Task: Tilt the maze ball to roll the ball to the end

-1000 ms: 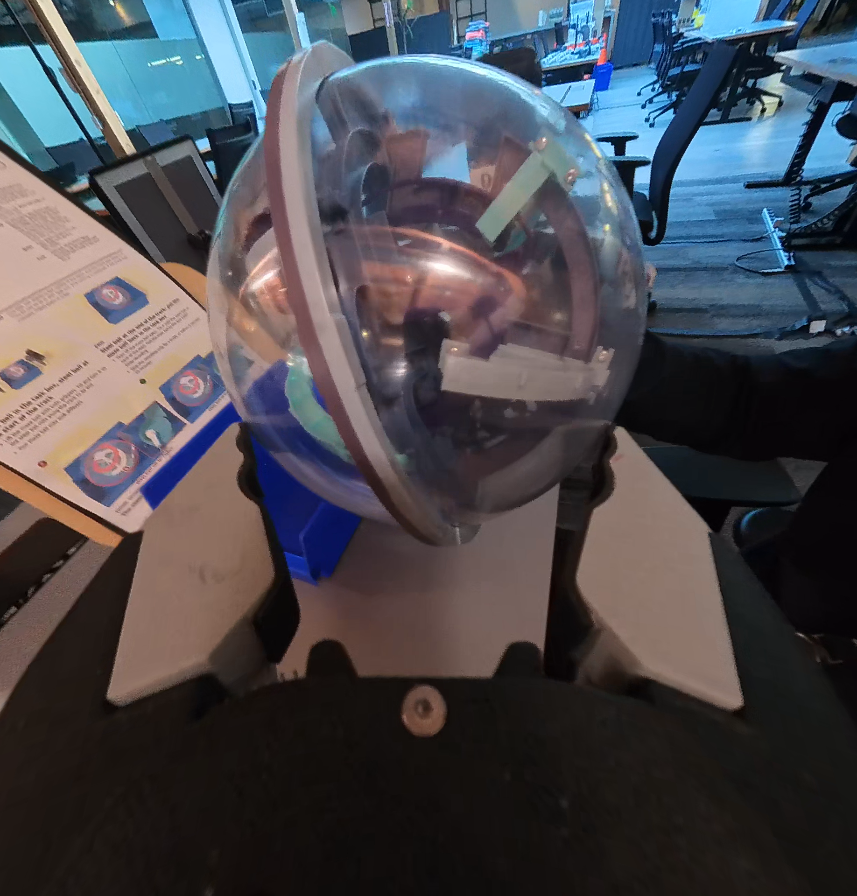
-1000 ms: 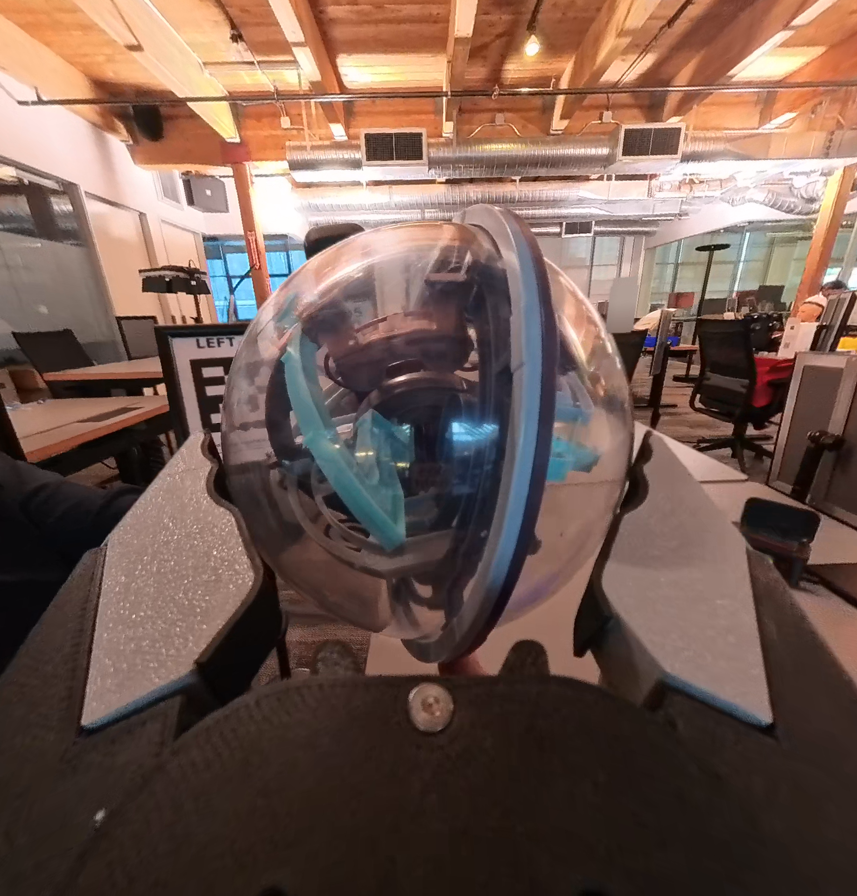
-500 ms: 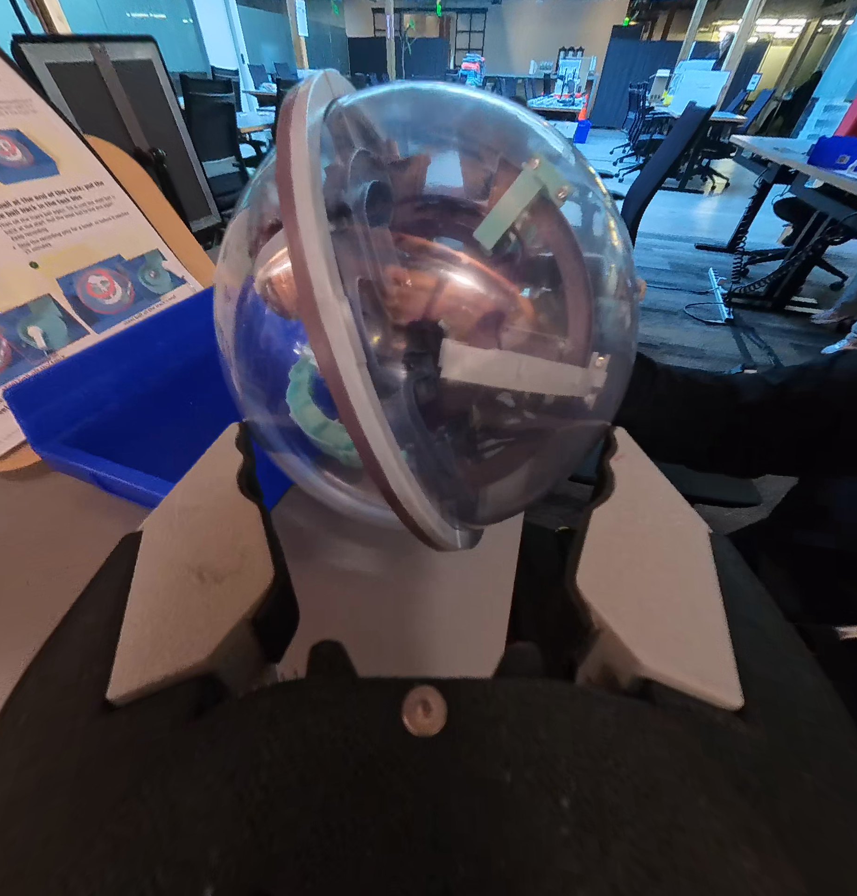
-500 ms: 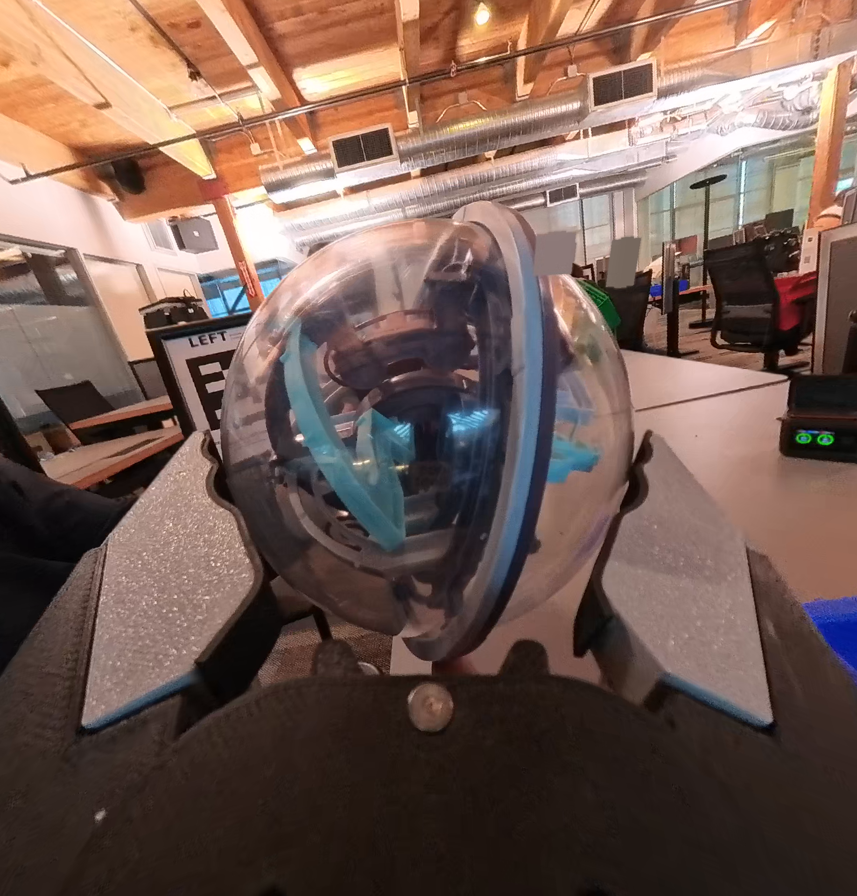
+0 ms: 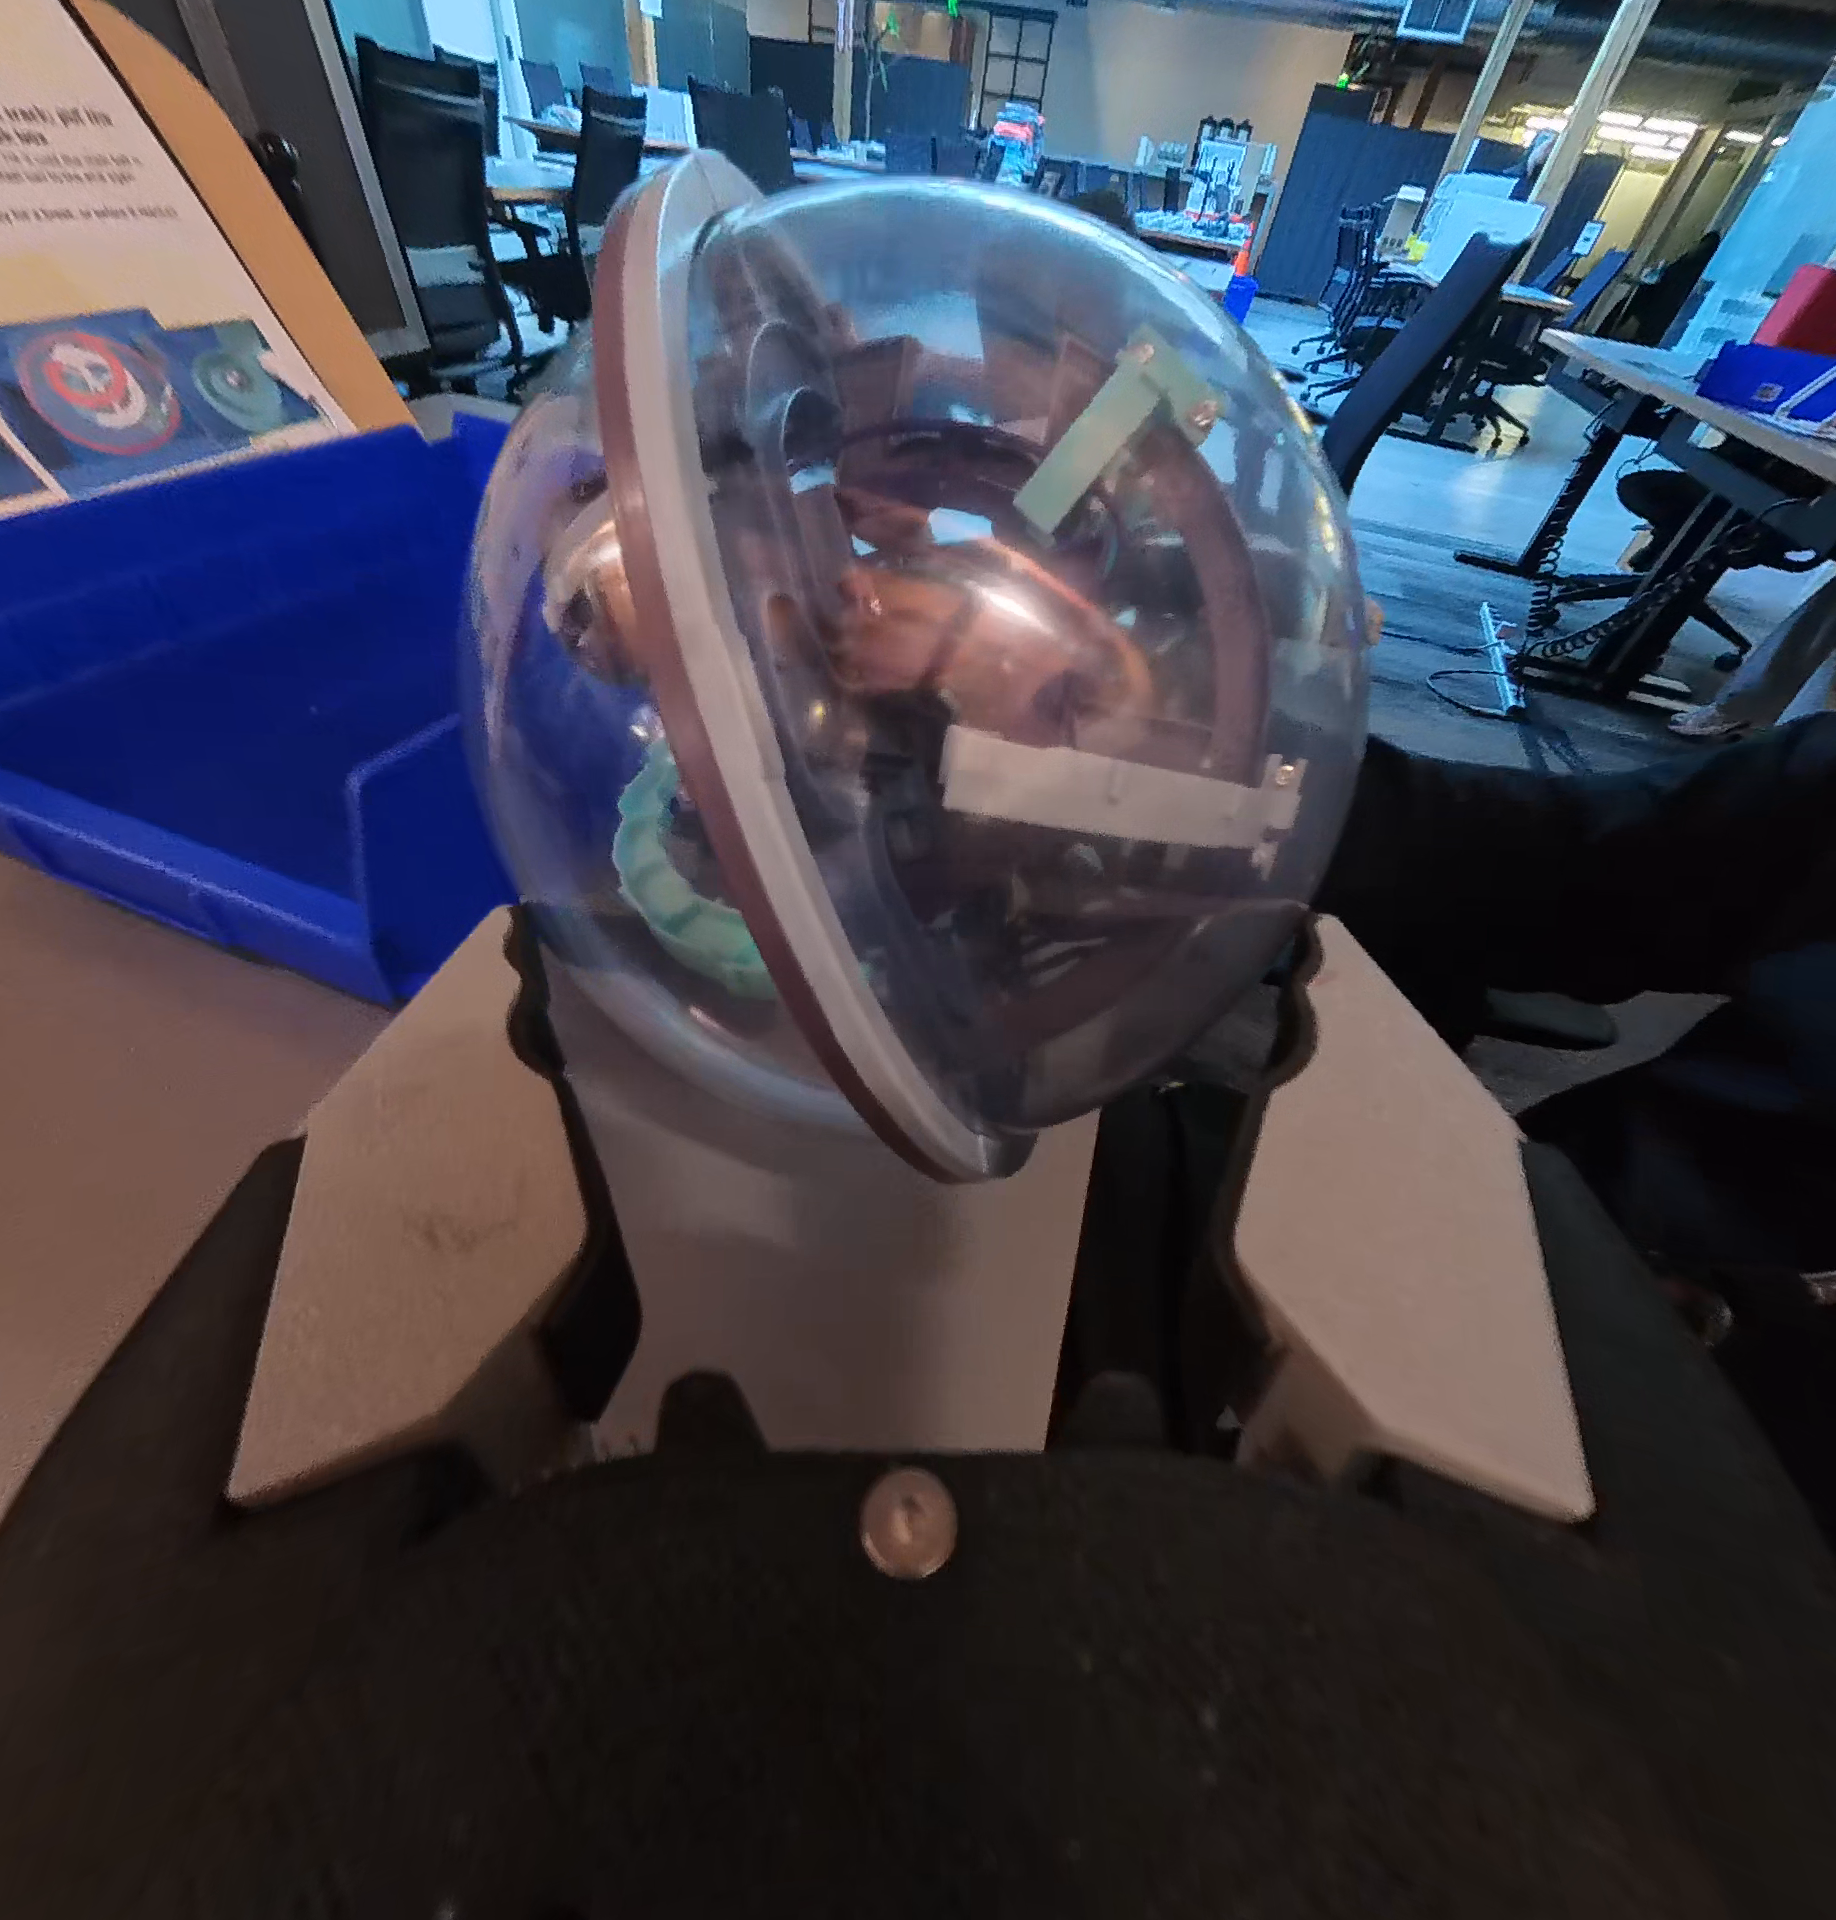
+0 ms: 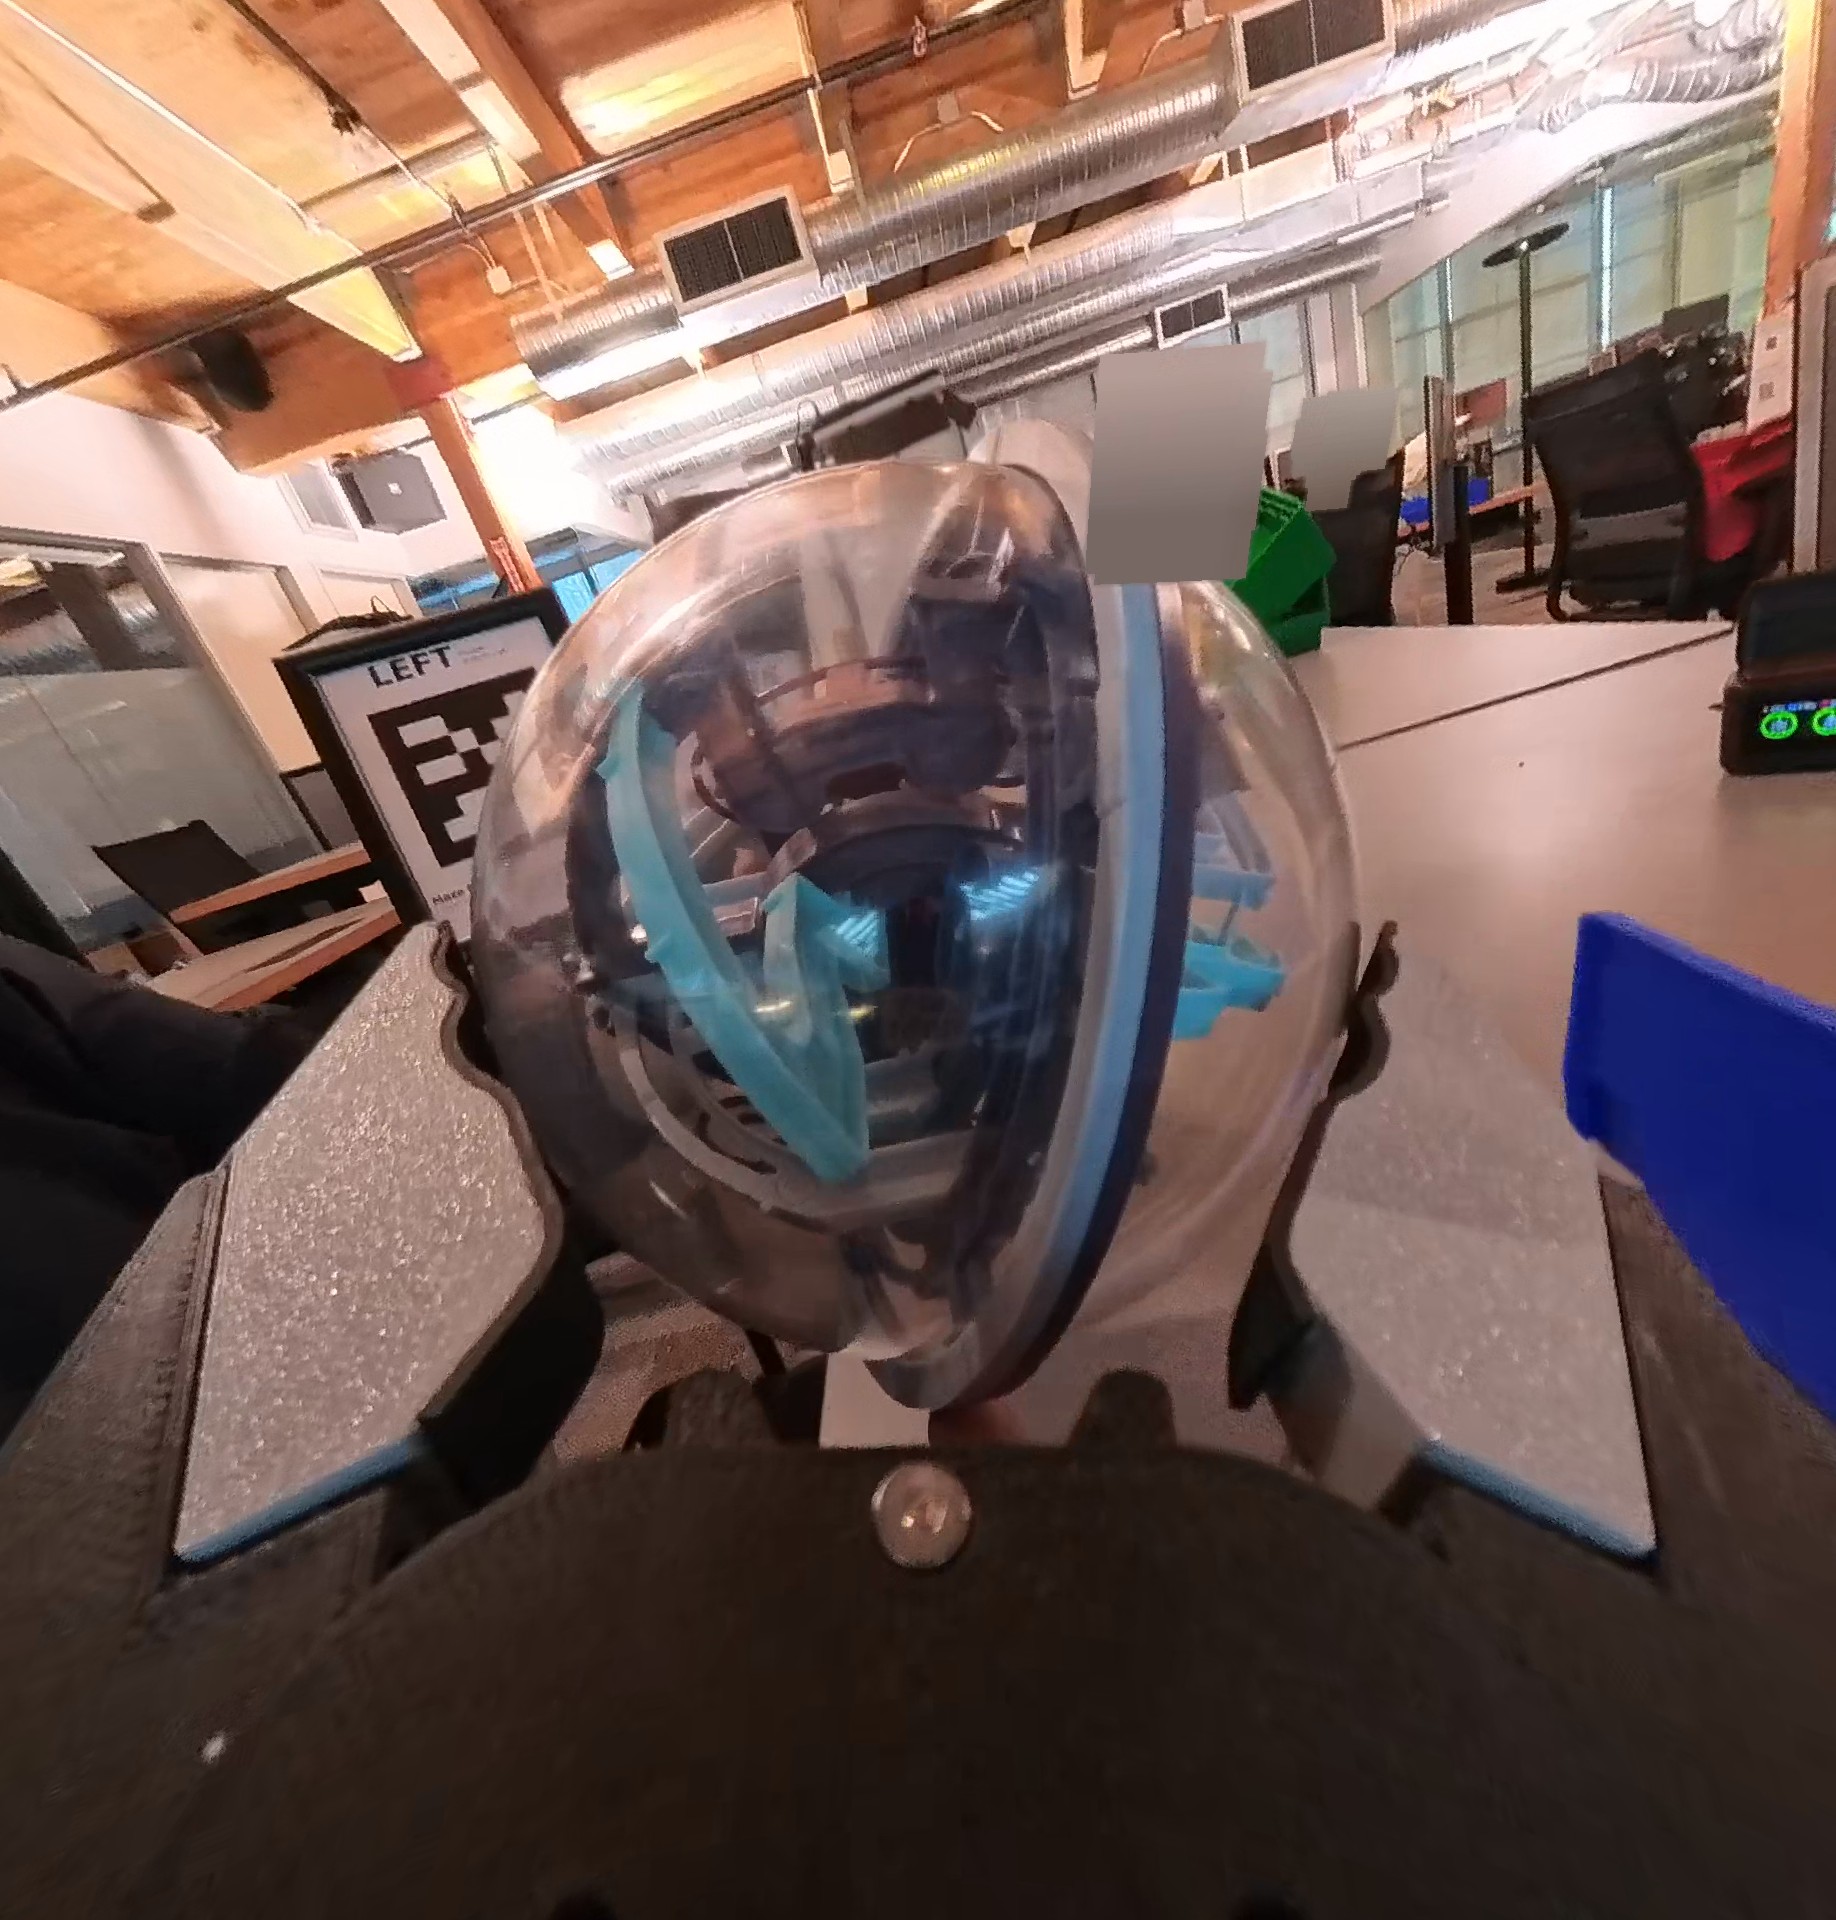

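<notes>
Clear maze ball [image 5: 914, 665], seam tilted

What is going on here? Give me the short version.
A person is holding a clear maze ball off the table with two tools. The left hand-held gripper clamps its lower part from one side, and the right hand-held gripper does the same from the other, pads pressed against the shell. The ball's seam ring sits tilted. A blue bin lies on the table beside it. The small ball inside cannot be made out.
</notes>
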Demonstrator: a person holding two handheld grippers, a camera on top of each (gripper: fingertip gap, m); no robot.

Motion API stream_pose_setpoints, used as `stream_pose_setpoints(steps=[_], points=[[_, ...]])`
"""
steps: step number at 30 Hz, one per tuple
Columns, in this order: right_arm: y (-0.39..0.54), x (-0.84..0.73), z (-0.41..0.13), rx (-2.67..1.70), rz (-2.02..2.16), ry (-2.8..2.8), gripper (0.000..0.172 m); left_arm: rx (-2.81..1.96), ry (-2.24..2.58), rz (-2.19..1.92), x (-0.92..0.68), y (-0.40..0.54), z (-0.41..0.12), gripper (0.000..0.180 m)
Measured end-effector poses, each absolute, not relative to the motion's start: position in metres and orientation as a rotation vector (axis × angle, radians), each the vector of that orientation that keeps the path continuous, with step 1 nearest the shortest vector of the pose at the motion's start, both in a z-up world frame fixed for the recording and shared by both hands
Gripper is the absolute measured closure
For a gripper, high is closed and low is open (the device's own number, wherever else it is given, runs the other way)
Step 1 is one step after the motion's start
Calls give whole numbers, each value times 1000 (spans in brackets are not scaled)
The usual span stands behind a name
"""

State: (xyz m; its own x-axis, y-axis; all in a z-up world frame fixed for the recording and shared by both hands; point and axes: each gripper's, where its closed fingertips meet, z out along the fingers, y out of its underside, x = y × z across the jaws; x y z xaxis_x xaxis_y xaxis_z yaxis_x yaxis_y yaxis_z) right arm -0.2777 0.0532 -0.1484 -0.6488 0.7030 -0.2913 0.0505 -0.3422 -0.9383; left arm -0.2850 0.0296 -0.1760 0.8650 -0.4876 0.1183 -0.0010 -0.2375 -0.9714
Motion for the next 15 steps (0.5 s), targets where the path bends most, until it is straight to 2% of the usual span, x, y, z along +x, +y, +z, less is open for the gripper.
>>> stream_pose_setpoints(steps=[8, 15], points=[[51, -281, -187, -1086, 1992, -1550, 15, -1852, 339, -536, -284, 26, -222, 45], [50, -280, -200, -1159, 1989, -1585, 15, -1877, 318, -578, -282, 24, -234, 45]])
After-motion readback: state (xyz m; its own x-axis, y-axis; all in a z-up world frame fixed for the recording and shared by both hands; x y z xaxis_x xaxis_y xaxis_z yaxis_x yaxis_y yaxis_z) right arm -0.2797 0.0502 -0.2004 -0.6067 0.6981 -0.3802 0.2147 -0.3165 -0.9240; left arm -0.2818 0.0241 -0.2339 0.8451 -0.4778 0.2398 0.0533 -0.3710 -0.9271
